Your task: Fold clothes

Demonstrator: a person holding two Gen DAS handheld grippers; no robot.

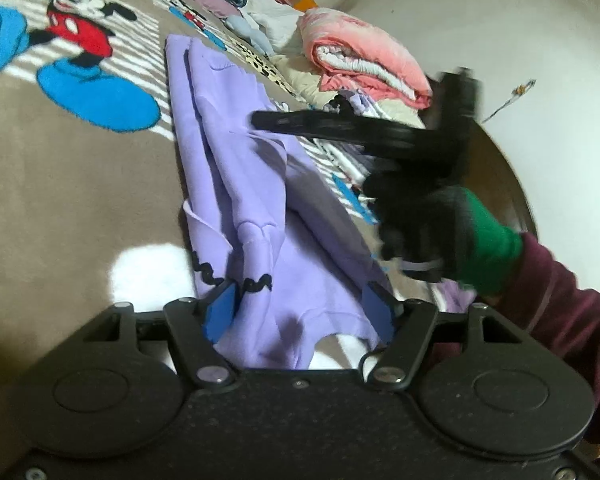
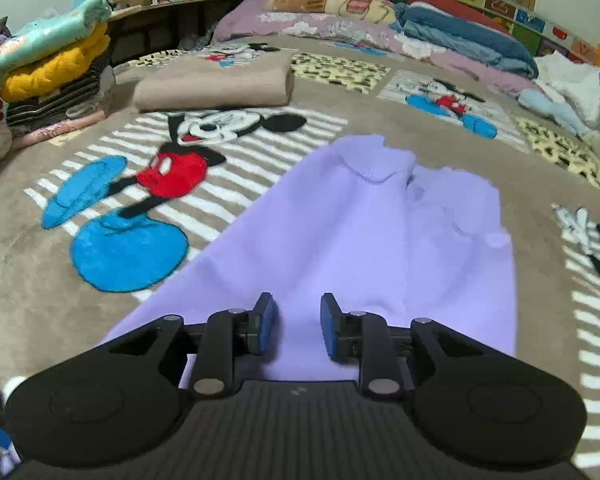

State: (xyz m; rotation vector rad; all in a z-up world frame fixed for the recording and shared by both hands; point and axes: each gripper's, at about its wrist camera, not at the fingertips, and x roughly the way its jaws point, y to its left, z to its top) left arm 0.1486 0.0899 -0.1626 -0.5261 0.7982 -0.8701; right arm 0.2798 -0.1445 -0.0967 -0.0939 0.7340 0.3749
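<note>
A lilac sweatshirt [image 1: 236,168] with black lettering lies partly folded on the brown Mickey Mouse blanket [image 1: 60,184]. My left gripper [image 1: 300,308] is open, its blue pads either side of the garment's bunched near edge. The right gripper [image 1: 260,120], held by a gloved hand, reaches over the sweatshirt from the right. In the right wrist view the sweatshirt [image 2: 360,240] spreads flat ahead, and my right gripper [image 2: 299,326] is open just above the cloth, holding nothing.
A rolled pink blanket [image 1: 364,56] and piled clothes lie at the back right. A folded beige blanket [image 2: 216,84] sits beyond the sweatshirt. A stack of folded clothes [image 2: 52,76] stands at the left. Blue bedding [image 2: 460,40] lies at the far right.
</note>
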